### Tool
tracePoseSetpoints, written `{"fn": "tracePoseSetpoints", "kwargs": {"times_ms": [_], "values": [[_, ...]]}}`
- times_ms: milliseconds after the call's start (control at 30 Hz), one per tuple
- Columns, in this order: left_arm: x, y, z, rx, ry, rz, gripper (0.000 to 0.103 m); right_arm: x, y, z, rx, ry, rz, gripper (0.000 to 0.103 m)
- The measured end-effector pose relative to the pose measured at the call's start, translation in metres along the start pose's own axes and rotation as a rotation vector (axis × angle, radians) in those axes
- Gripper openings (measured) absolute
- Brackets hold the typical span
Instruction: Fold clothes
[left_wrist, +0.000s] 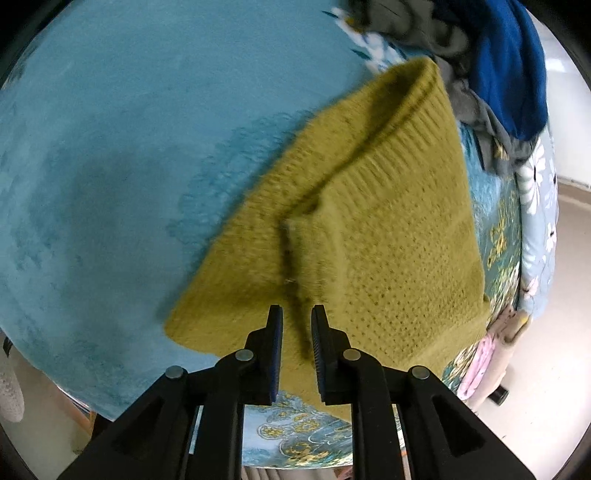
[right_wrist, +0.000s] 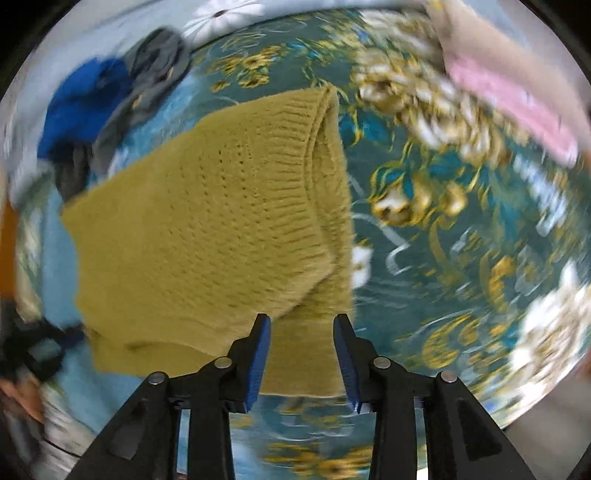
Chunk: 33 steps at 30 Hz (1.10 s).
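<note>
I am hovering both claws empty over the folded mustard sweater (left_wrist: 354, 229) on the bed (left_wrist: 110, 147): left claw (left_wrist: 296, 314) narrow, right claw (right_wrist: 301, 321) wider. Snagging the top layer could be undoing the fold.

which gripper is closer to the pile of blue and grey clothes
Hard to call. The left gripper sees the pile of blue and grey clothes far right; the right gripper sees it far left.

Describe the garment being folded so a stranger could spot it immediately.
On the teal floral bedspread, look beside the heap of blue and grey clothes. The mustard-yellow knit sweater lies flat there, folded. Alone among its neighbours it is yellow, ribbed and neatly squared.
</note>
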<state>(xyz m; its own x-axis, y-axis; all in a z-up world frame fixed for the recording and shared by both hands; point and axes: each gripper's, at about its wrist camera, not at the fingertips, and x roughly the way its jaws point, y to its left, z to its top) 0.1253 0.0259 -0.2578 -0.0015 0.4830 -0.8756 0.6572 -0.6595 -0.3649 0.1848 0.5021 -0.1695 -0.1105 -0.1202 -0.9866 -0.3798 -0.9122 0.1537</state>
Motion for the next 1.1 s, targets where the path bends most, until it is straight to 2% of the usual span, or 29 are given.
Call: {"fn": "tracePoseSetpoints", "kwargs": {"times_ms": [67, 133, 167, 233, 367, 467, 733, 833, 867, 900, 933, 1000, 1100], "values": [[-0.004, 0.005, 0.000, -0.022, 0.001, -0.022, 0.021, 0.008, -0.009, 0.000, 0.134, 0.021, 0.092, 0.041], [-0.005, 0.006, 0.001, -0.032, 0.003, -0.042, 0.031, 0.017, -0.019, -0.002, 0.259, 0.040, 0.167, 0.043], [-0.005, 0.005, 0.001, -0.032, 0.005, -0.050, 0.031, 0.022, -0.024, -0.004, 0.321, 0.050, 0.200, 0.043], [-0.003, 0.002, 0.003, -0.027, 0.009, -0.039, 0.034, 0.033, -0.036, -0.008, 0.455, 0.071, 0.266, 0.043], [0.004, -0.004, 0.007, -0.021, 0.017, -0.004, 0.040, 0.050, -0.050, -0.014, 0.642, 0.092, 0.344, 0.043], [0.011, -0.003, 0.009, -0.039, 0.018, 0.024, 0.040, 0.059, -0.052, -0.012, 0.686, 0.101, 0.357, 0.043], [0.022, 0.000, 0.013, -0.092, 0.014, 0.033, 0.040, 0.078, -0.048, -0.009, 0.787, 0.138, 0.367, 0.043], [0.022, 0.001, 0.015, -0.116, 0.001, 0.028, 0.040, 0.079, -0.043, -0.007, 0.801, 0.139, 0.363, 0.040], [0.021, 0.001, 0.016, -0.118, -0.002, 0.031, 0.040, 0.079, -0.041, -0.006, 0.804, 0.140, 0.363, 0.035], [0.020, 0.000, 0.016, -0.119, -0.006, 0.036, 0.037, 0.079, -0.039, -0.006, 0.807, 0.142, 0.356, 0.027], [0.020, -0.002, 0.017, -0.119, -0.009, 0.037, 0.027, 0.078, -0.037, -0.005, 0.810, 0.145, 0.348, 0.025], [0.023, -0.013, 0.016, -0.124, -0.015, 0.037, 0.017, 0.073, -0.032, -0.002, 0.820, 0.153, 0.346, 0.017], [0.016, -0.027, 0.015, -0.143, -0.025, 0.039, 0.013, 0.063, -0.022, 0.008, 0.813, 0.171, 0.348, 0.015]]}}
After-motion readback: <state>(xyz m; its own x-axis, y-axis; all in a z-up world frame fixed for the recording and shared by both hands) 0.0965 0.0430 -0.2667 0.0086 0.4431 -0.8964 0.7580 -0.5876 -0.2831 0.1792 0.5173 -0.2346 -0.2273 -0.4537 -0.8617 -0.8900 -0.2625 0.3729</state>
